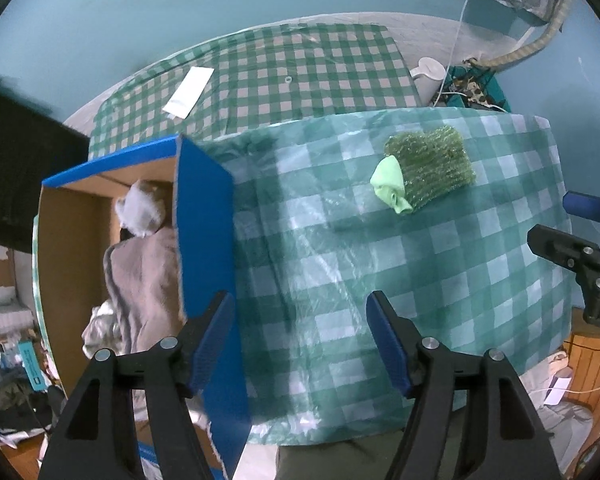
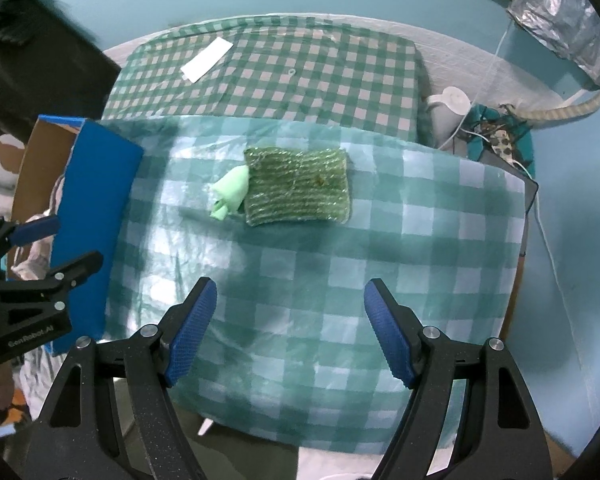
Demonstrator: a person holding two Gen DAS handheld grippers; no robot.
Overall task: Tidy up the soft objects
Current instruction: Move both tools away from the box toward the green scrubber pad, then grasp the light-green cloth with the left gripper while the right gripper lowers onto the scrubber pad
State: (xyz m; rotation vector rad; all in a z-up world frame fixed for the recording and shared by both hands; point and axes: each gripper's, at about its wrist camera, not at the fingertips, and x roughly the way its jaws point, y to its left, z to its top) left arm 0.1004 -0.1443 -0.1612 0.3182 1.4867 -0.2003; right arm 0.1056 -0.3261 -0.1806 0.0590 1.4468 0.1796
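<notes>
1. Left wrist view: our left gripper hangs with jaws apart and empty over the blue box, where a grey towel and white stuffing already lie.
2. Right wrist view: our right gripper is spread and empty; a green knit pad and a pale green cloth touching its left edge wait at the table's far middle.

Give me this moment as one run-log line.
left gripper: open, empty, at box edge | right gripper: open, empty, above table | green scrubber and light green cloth: touching, on table | box: holds cloths
</notes>
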